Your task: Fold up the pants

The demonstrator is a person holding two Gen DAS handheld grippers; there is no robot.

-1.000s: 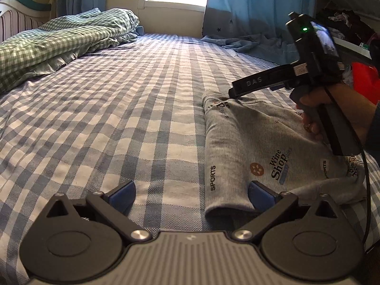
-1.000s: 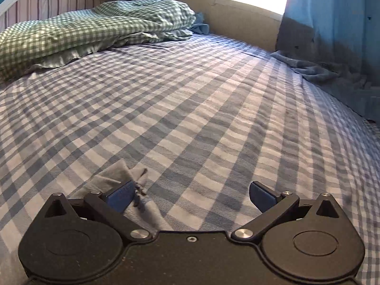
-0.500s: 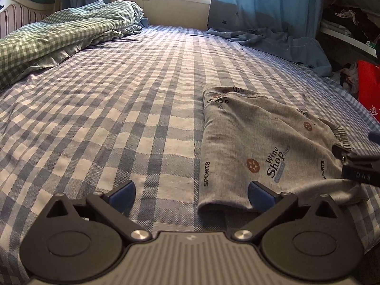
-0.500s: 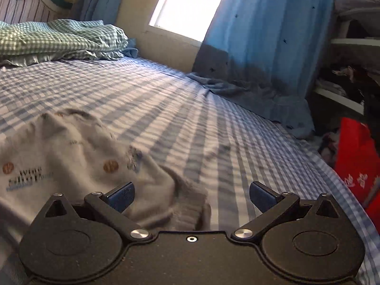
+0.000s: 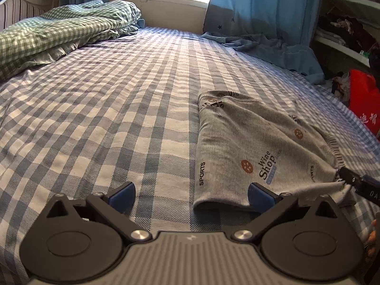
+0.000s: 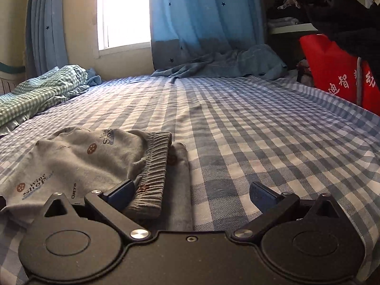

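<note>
The grey printed pants (image 5: pixel 256 147) lie folded on the checked bed sheet (image 5: pixel 118 118), with their folded edge toward me in the left wrist view. My left gripper (image 5: pixel 191 196) is open at the pants' near left corner, its right finger against the fold. In the right wrist view the pants (image 6: pixel 78 163) lie at the left, with the ribbed waistband (image 6: pixel 154 171) on top. My right gripper (image 6: pixel 190 194) is open, its left finger on the waistband's near end. Its tip (image 5: pixel 356 181) shows at the pants' right corner in the left wrist view.
A green checked quilt (image 5: pixel 59 35) is bunched at the far left of the bed. Blue curtains (image 6: pixel 204 23) hang by the window, with a blue cloth (image 6: pixel 225 64) heaped at the bed's far edge. A red bag (image 6: pixel 337 71) and shelves stand off the right side.
My right gripper has come down from above the pants' far end to their near right corner by the waistband. The left gripper has barely moved. Both stay open.
</note>
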